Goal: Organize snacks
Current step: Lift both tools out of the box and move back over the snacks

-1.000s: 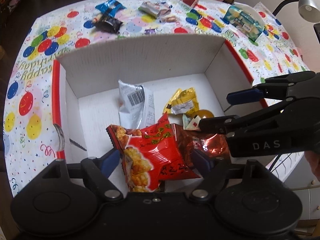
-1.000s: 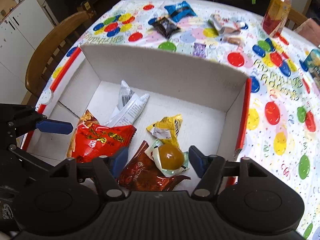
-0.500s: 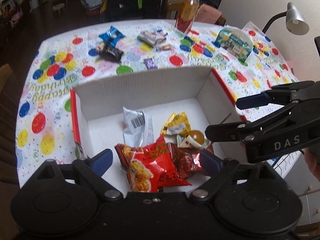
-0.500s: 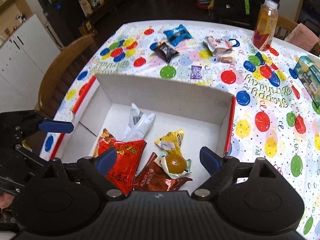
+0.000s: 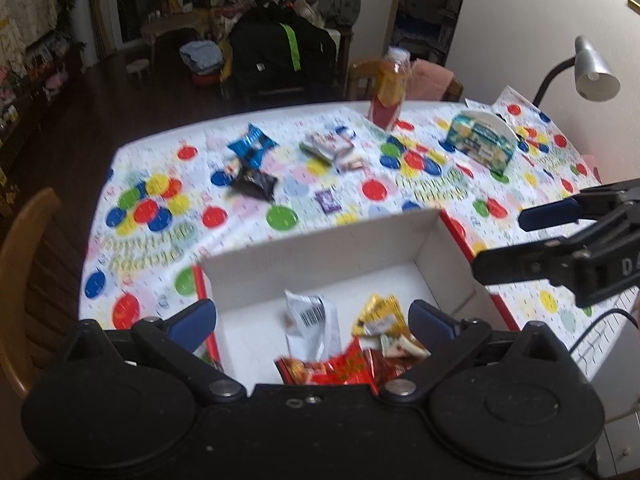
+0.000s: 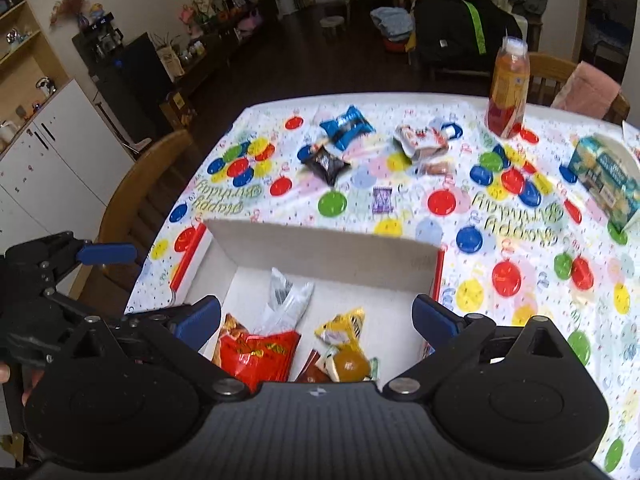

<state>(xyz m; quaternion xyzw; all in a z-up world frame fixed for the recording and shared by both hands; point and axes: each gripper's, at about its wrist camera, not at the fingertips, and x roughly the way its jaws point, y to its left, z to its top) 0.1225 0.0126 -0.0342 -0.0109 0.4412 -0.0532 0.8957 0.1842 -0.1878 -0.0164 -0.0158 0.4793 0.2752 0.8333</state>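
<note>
A white cardboard box (image 5: pixel 320 248) (image 6: pixel 320 248) with red edges sits near me on the table. Inside lie a red snack bag (image 5: pixel 332 368) (image 6: pixel 256 352), a silver packet (image 5: pixel 310 316) (image 6: pixel 286 300), a yellow packet (image 5: pixel 378 314) (image 6: pixel 344 326), a brown wrapper and a jelly cup (image 6: pixel 351 365). My left gripper (image 5: pixel 312 320) hangs open and empty above the box's near side. Also open and empty, my right gripper (image 6: pixel 316 316) is over the box. On the tablecloth beyond lie a blue packet (image 5: pixel 252 145) (image 6: pixel 347 126), a black packet (image 5: pixel 254 182) (image 6: pixel 326 164), a purple candy (image 5: pixel 327 201) (image 6: pixel 382 199) and a white wrapper pile (image 5: pixel 326 146) (image 6: pixel 422 142).
A juice bottle (image 5: pixel 390 90) (image 6: pixel 508 92) stands at the table's far edge. A green tissue box (image 5: pixel 480 142) (image 6: pixel 606 182) sits far right, a desk lamp (image 5: pixel 592 72) beyond it. Wooden chairs (image 5: pixel 24 264) (image 6: pixel 140 196) flank the left side.
Both grippers have risen and pulled back from the box, so more of the table and room shows. The red bag lies released in the box. Both stay open.
</note>
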